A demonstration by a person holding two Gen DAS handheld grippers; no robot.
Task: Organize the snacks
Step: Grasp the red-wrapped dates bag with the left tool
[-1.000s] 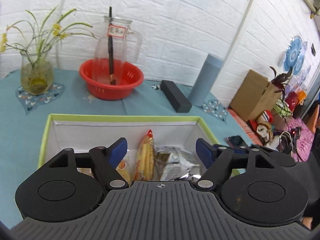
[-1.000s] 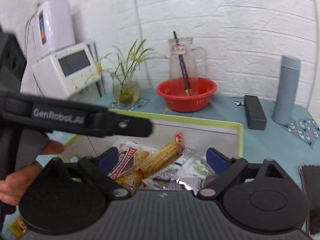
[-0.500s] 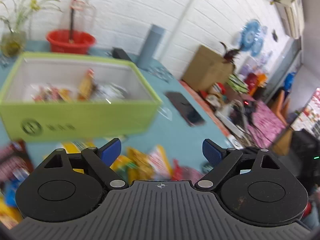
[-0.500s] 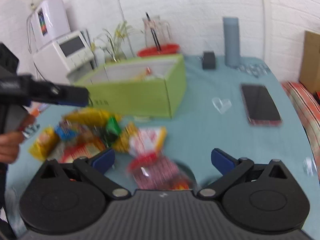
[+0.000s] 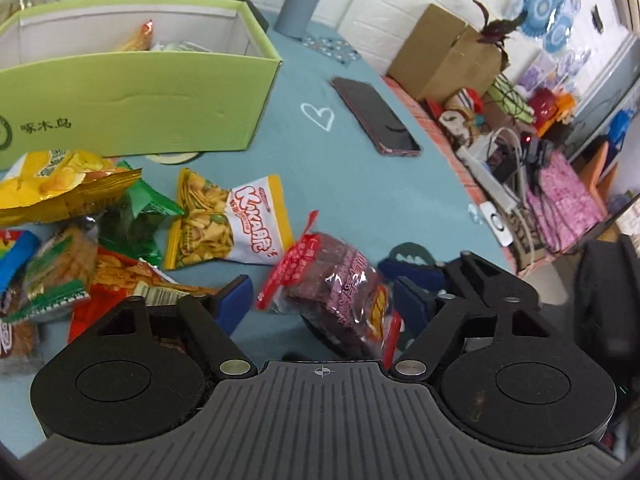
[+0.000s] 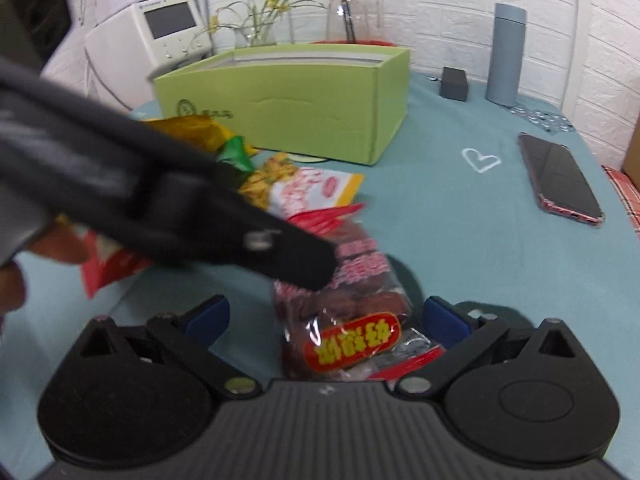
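Red snack bag (image 6: 344, 312) lies between both tools.
Left tool (image 5: 320, 296) just closing, right tool (image 6: 324, 316) wide; neither squeezes it. Its long side points toward the green box (image 6: 304, 104).

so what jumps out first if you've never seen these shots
The red-and-clear packet of dark snacks lying on the teal table, framed between the open pads of both the left gripper and the right gripper. Behind it, a bright heap of loose snack bags spills in front of the big lime green box.
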